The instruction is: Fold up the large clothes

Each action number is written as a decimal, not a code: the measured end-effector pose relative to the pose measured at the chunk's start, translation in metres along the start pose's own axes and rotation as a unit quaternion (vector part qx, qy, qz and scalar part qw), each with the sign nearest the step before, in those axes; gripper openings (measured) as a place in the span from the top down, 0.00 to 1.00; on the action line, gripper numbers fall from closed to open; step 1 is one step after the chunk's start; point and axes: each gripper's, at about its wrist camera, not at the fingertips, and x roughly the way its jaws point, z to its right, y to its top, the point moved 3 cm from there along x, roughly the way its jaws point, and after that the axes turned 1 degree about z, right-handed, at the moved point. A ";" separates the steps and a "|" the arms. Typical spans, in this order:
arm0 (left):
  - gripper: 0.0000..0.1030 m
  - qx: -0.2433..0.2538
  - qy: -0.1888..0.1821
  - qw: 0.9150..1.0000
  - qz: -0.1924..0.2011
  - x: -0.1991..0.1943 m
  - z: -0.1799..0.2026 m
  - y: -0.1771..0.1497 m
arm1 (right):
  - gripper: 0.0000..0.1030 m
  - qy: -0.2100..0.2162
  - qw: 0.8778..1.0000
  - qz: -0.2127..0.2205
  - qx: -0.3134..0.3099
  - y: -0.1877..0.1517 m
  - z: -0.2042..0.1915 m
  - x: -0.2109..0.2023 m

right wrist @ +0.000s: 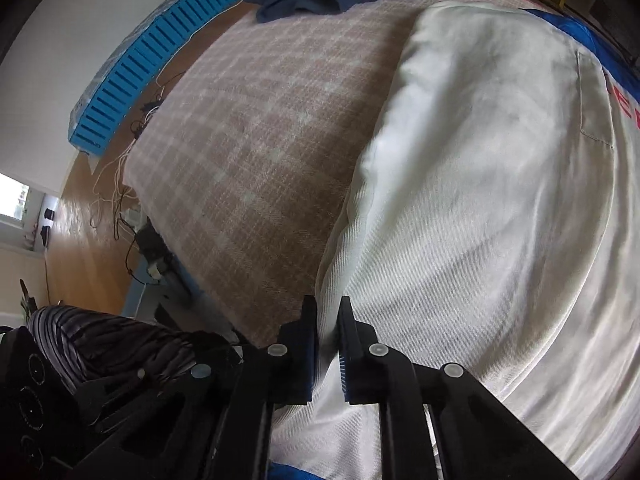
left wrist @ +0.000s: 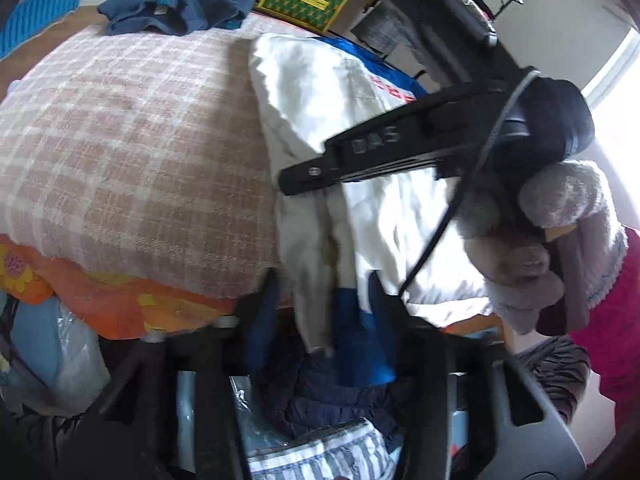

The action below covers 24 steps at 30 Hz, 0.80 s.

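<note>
A: Where is the garment relative to the right gripper [right wrist: 327,320]?

B: The white jacket [right wrist: 480,200] spreads ahead of it and off to its right, lying on the checked blanket [right wrist: 256,128]. Its left edge runs straight down between the fingers, and the jaws are clenched on that fold of white cloth. A blue lining [right wrist: 576,30] with red lettering shows at the jacket's far right edge.

A: And the left gripper [left wrist: 316,344]?

B: Its jaws stand apart. A white-and-blue part of the jacket [left wrist: 360,112] hangs down between the fingers over the bed's edge, but the view does not show the pads pressing on it, so it reads as released. The rest of the jacket lies ahead of that gripper, on the blanket [left wrist: 132,148].

A: What crosses the left wrist view?

B: The right gripper's black body [left wrist: 380,156], ahead and to the right, above the jacket, with a person's hand in a fuzzy grey sleeve [left wrist: 560,236] holding it.

A: Anything else near?

B: A dark blue garment [left wrist: 176,6] lies crumpled at the blanket's far end, well apart from both grippers. Below the left gripper sit a dark quilted cloth [left wrist: 328,396] and a striped cloth [left wrist: 320,456].
</note>
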 end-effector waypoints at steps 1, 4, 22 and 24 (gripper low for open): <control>0.38 0.001 0.003 1.000 0.003 0.001 0.000 -0.001 | 0.94 0.005 1.000 0.003 0.005 0.000 0.001 -0.002; 0.77 0.007 -0.027 1.000 -0.011 0.012 0.003 -0.002 | 0.94 0.028 0.999 0.007 0.014 0.000 0.001 -0.005; 0.90 -0.035 -0.103 0.994 0.003 -0.006 0.000 0.003 | 0.68 -0.013 0.987 0.105 0.122 0.014 0.150 -0.030; 0.90 -0.027 -0.105 0.994 0.006 -0.007 0.006 0.003 | 0.64 -0.014 0.989 0.094 0.113 0.018 0.147 -0.031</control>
